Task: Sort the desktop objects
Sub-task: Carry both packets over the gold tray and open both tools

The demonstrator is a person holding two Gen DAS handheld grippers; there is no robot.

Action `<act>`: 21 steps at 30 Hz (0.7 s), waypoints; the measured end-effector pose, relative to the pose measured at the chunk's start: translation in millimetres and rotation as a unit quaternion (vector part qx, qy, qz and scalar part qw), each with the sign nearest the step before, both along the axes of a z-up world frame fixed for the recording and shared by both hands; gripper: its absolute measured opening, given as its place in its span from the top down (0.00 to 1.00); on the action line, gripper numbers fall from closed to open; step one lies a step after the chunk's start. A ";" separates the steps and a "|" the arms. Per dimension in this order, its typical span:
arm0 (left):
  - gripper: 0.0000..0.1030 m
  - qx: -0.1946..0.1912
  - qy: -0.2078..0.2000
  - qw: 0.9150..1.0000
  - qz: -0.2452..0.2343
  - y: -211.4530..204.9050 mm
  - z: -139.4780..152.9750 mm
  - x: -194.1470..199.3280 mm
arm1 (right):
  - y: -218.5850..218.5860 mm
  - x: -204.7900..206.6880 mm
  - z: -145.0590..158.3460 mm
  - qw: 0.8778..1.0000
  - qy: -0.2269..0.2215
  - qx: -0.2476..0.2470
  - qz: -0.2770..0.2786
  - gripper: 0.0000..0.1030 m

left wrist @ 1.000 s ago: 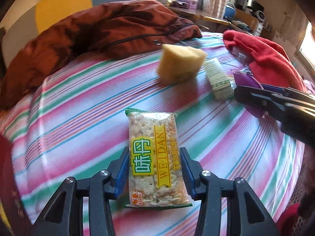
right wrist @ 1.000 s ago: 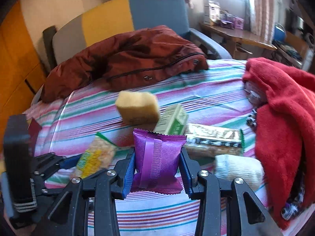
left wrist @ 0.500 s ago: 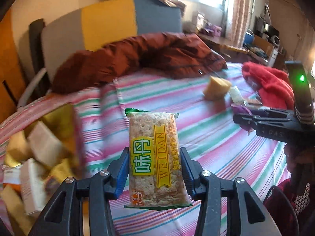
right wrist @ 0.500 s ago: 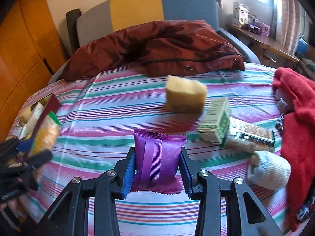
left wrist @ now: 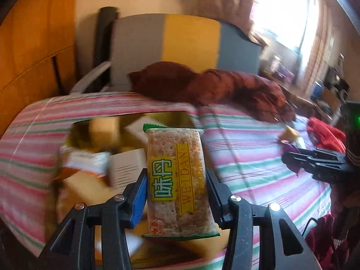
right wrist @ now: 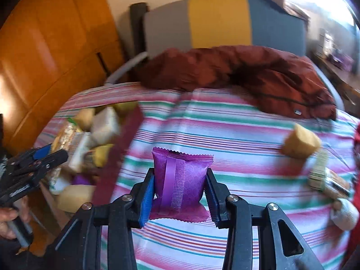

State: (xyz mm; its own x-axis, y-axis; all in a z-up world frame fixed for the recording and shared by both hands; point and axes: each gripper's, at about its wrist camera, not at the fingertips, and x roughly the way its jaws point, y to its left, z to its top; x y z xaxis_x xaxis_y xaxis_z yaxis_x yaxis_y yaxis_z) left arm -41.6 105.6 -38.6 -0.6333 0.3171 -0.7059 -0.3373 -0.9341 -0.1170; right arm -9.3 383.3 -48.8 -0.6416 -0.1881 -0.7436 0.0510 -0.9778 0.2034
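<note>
snack bar (left wrist: 177,177) clamped, left gripper (left wrist: 176,191) angled down

Rust jacket (right wrist: 258,72) — striped chair (right wrist: 220,20) behind

Both grippers carried their packets leftward, above the snack-filled box (left wrist: 126,157).

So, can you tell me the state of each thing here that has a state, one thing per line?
Left claw: shut on the rice cracker bar.
Right claw: shut on the purple packet.
Rice cracker bar: sealed, held upright above the box.
Purple packet: sealed, held above the striped cloth.
Box: open, already full of snacks.
Yellow sponge block: lying loose on the cloth.
Brown jacket: crumpled at the far edge.
</note>
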 end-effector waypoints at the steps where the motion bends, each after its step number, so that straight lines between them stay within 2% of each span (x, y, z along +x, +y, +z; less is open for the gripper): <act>1: 0.53 0.003 0.000 1.000 0.011 -10.3 -0.1 0.6 | -12.1 -1.5 2.1 1.000 0.002 -0.004 0.013 0.59; 5: 0.53 0.015 -0.002 0.999 0.033 -41.8 -4.6 9.4 | -52.6 -6.7 8.8 0.999 0.006 -0.014 0.052 0.59; 9: 0.53 0.027 -0.007 0.999 0.032 -53.3 -11.5 19.0 | -86.8 -18.2 10.7 0.996 0.007 -0.026 0.079 0.59; 14: 0.51 0.050 -0.035 0.998 0.023 -47.2 -24.5 10.2 | -118.5 -34.2 9.8 0.992 -0.002 -0.080 0.095 0.55; 16: 0.45 0.061 -0.045 0.997 0.019 -45.0 -29.0 9.2 | -125.2 -39.5 4.6 0.989 -0.014 -0.107 0.096 0.51; 21: 0.45 0.057 -0.046 0.997 0.022 -48.0 -34.6 12.7 | -136.8 -39.3 -7.6 0.989 -0.031 -0.108 0.096 0.48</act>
State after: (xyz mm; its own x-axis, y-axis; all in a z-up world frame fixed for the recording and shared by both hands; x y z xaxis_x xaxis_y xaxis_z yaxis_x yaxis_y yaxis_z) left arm -28.8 57.7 -73.3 -0.5829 0.3724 -0.7221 -0.2799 -0.9264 -0.2518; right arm -48.6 246.5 -56.3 -0.5327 -0.4613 -0.7096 0.2130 -0.8845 0.4150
